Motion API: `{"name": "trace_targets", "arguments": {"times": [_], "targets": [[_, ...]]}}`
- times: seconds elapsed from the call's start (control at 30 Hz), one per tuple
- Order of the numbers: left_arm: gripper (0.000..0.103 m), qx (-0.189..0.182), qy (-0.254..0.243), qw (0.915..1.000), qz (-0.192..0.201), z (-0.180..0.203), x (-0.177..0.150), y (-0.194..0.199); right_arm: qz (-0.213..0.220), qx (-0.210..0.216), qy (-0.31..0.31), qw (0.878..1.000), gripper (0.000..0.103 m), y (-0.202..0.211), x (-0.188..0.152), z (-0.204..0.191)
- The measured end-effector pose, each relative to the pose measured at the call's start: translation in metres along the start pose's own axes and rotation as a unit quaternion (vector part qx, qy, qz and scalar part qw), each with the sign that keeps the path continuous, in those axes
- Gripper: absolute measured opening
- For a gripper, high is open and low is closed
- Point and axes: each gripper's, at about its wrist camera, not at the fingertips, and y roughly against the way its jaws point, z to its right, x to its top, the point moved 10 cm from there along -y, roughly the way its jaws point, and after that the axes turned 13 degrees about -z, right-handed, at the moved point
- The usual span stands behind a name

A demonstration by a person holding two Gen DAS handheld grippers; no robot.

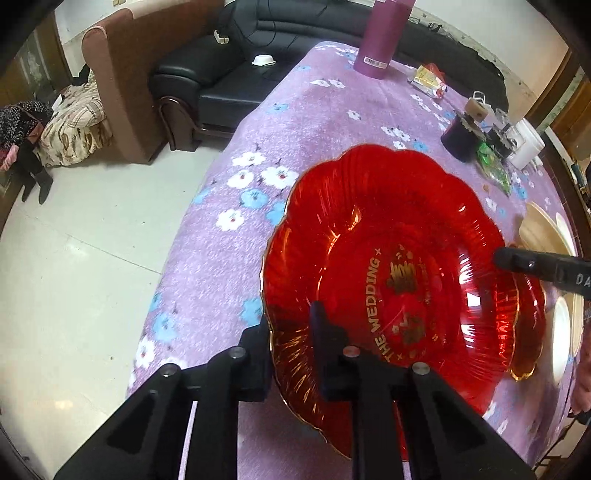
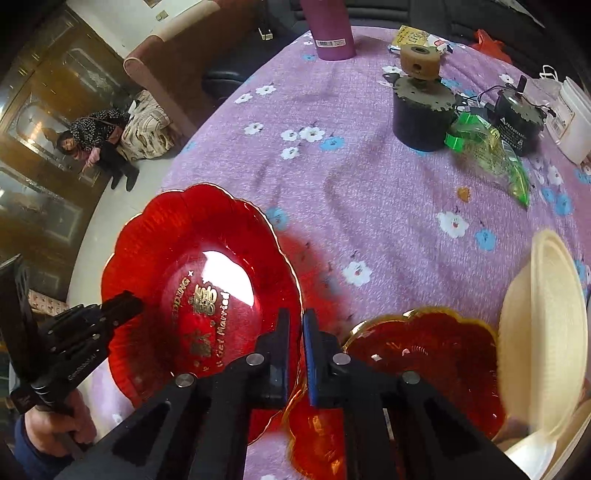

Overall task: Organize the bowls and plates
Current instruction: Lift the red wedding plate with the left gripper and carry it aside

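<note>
A living room with a dark sofa (image 1: 229, 77) behind, and up front a tabletop (image 1: 332, 110) under a purple flowered cloth, crowded along the far side with a purple bottle (image 1: 384, 33), small motors (image 2: 421, 107) and a white tub (image 2: 572, 118). Both grippers are on the big red scalloped plate (image 1: 388, 266) near the table's edge! The left hand-held gripper (image 1: 291, 339) straddles the near rim, one finger inside the dish and one outside, clamped on it. The right hand-held gripper (image 2: 295, 332) has its jaws drawn almost together on the opposite rim, pinching that thin edge. Just beside it, a second red plate (image 2: 424, 369) lies on the cloth, and cream plates (image 2: 543, 325) stand at its far side. This looks like the pickup step of the stacking: both grips taken, plate not clearly off the cloth. The next move calls for a level, two-handed lift, carrying it across towards the other dishes without letting the slick rim slip
</note>
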Motion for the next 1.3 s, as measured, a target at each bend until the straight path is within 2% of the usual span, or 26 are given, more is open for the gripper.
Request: {"name": "trace_targets", "arguments": {"times": [0.3,0.47,0.8,1.1,1.3], "targets": [[0.019,0.004,0.002,1.0000,0.000,-0.011,-0.033,0.017,-0.010,0.014,0.008,1.000,0.008,0.004,-0.024,-0.025],[0.023,0.006,-0.004,1.0000,-0.003,-0.013,-0.061,0.022,-0.018,0.024,0.015,0.999,0.008,0.000,-0.046,-0.036],[0.024,0.009,-0.001,0.9999,-0.013,-0.014,-0.109,0.021,-0.039,0.037,0.020,0.998,0.008,-0.014,-0.101,-0.046],[0.025,0.016,0.007,0.9997,-0.018,-0.016,-0.124,0.014,-0.043,0.041,0.019,0.998,0.009,-0.024,-0.121,-0.047],[0.035,0.017,0.007,0.9998,-0.011,-0.014,-0.127,0.018,-0.035,0.046,0.019,0.998,0.011,-0.021,-0.122,-0.050]]}}
